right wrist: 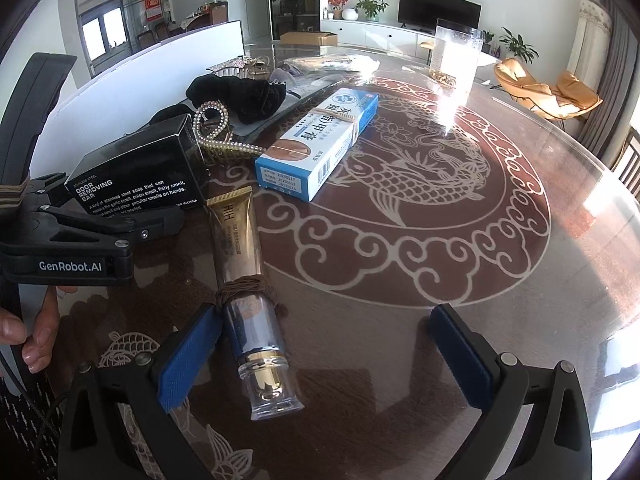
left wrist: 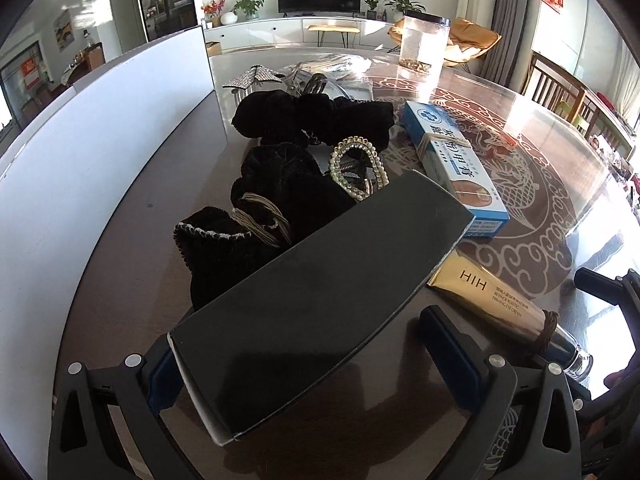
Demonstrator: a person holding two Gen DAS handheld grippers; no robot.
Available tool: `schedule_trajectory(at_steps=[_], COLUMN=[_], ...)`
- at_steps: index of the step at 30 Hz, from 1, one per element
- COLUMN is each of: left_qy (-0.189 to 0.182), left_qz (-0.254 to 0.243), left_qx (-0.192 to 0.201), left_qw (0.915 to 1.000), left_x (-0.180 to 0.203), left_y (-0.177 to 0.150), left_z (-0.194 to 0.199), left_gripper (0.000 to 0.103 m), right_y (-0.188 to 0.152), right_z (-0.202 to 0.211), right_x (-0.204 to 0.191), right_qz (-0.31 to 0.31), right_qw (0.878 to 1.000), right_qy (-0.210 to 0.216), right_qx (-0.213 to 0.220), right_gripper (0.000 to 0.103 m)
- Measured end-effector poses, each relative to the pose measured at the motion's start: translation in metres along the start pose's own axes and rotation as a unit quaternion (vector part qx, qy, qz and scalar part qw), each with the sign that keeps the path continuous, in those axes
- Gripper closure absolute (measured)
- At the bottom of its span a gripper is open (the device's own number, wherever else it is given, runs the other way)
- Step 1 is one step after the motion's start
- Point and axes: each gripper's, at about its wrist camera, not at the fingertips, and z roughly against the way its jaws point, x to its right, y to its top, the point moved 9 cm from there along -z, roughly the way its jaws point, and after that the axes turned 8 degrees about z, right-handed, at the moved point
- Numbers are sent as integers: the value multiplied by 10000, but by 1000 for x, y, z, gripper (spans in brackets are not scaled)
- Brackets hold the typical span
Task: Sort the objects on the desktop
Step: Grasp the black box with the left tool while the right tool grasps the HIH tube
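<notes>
A black box (left wrist: 320, 300) labelled as an odor removing bar (right wrist: 136, 176) lies slantwise between the fingers of my left gripper (left wrist: 300, 332). The left pad touches its near end and the right pad (left wrist: 448, 344) stands apart from it, so the jaws are open. A gold cream tube (right wrist: 236, 240) with a brown hair tie round it and a clear cap (right wrist: 268, 380) lies on the table. My right gripper (right wrist: 324, 360) is open over it, the cap close to the left pad (right wrist: 188, 360). The same tube (left wrist: 496, 300) shows right of the black box.
A blue and white carton (right wrist: 320, 144) with a rubber band lies mid-table. Black scrunchies (left wrist: 312, 120), a pearl hair clip (left wrist: 360, 164) and a rhinestone clip (left wrist: 252, 76) sit behind the black box. A white panel (left wrist: 100, 140) borders the left. A clear jar (right wrist: 456, 52) stands far back.
</notes>
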Motion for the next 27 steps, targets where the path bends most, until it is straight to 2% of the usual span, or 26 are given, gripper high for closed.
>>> schedule_trajectory(at_steps=[4, 6, 8, 9, 11, 14, 17, 22, 23, 25, 26, 27], left_qy=[-73, -92, -115, -173, -316, -521, -612, -708, -739, -845, -933, -1037], left_qz=[-153, -124, -152, -124, -19, 275, 510, 683, 712, 786, 833, 884], left_qx=[-147, 111, 234, 217, 193, 136, 119, 151, 161, 205, 232, 253], left_qw=[9997, 9998, 9995, 9995, 9993, 9982, 9968, 9950, 9946, 9931, 9919, 9903], left_x=[-1, -6, -10, -12, -15, -22, -29, -34, -34, -36, -36, -36], left_y=[3, 2, -1, -3, -9, -16, -20, -22, -22, -23, -23, -23], left_z=[-2, 7, 15, 19, 26, 34, 37, 41, 43, 49, 52, 56], left_gripper=[0, 18, 43, 48, 65, 70, 70, 70, 71, 71, 71, 71], right_y=[0, 0, 0, 0, 0, 2, 7, 17, 20, 25, 26, 26], right_z=[0, 0, 0, 0, 0, -1, -6, -10, -10, -5, -3, -3], right_x=[0, 0, 0, 0, 0, -1, -7, -20, -23, -32, -35, -36], right_qz=[-1, 0, 0, 0, 0, 73, 349, 737, 815, 990, 1034, 1075], right_qw=[10000, 10000, 10000, 10000, 10000, 10000, 9985, 9950, 9943, 9923, 9915, 9910], right_qy=[0, 0, 0, -1, 0, 49, 292, 542, 590, 687, 737, 695], right_qx=[0, 0, 1, 1, 1, -12, -320, -397, -356, -270, -297, -383], right_gripper=[0, 0, 0, 0, 0, 0, 0, 9, 17, 47, 73, 76])
